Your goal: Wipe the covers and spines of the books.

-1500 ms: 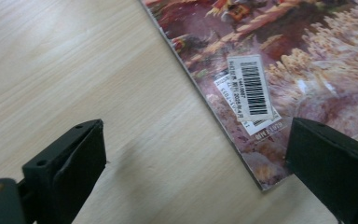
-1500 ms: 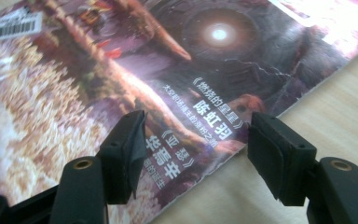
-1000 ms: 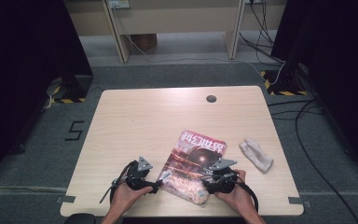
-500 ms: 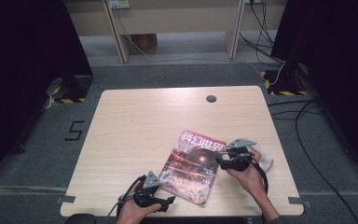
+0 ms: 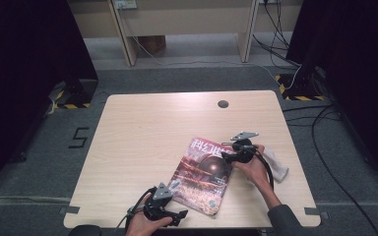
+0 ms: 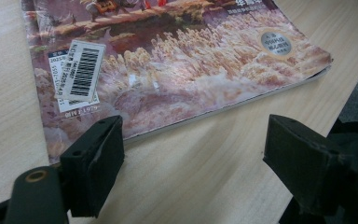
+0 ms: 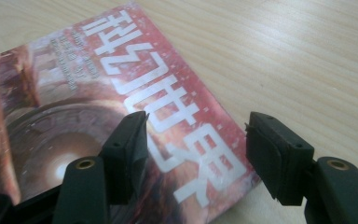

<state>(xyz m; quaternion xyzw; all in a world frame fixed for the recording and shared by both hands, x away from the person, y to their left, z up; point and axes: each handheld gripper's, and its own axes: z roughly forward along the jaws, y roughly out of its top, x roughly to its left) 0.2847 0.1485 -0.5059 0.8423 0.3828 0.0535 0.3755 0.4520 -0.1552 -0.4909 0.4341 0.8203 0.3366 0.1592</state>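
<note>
A magazine [image 5: 204, 174] with a red and brown cover and large white characters lies flat and slanted on the wooden table [image 5: 142, 137], near the front right. My left gripper [image 5: 179, 200] is low at the magazine's near corner, by the table's front edge. In the left gripper view it [image 6: 193, 154] is open, one jaw over the barcode corner [image 6: 79, 70] and the other over bare wood. My right gripper [image 5: 229, 152] is at the magazine's far right corner. It [image 7: 196, 135] is open, straddling the cover's title [image 7: 135, 84] and edge, with nothing gripped.
A crumpled white cloth [image 5: 278, 164] lies just right of the right hand. A small dark round hole [image 5: 223, 103] sits near the table's far edge. Cables trail on the floor at the right, and desk legs stand behind the table.
My right gripper moved away from the front edge, up to the magazine's far right corner. My left gripper shifted toward the magazine's near corner at the front edge. The magazine stayed put.
</note>
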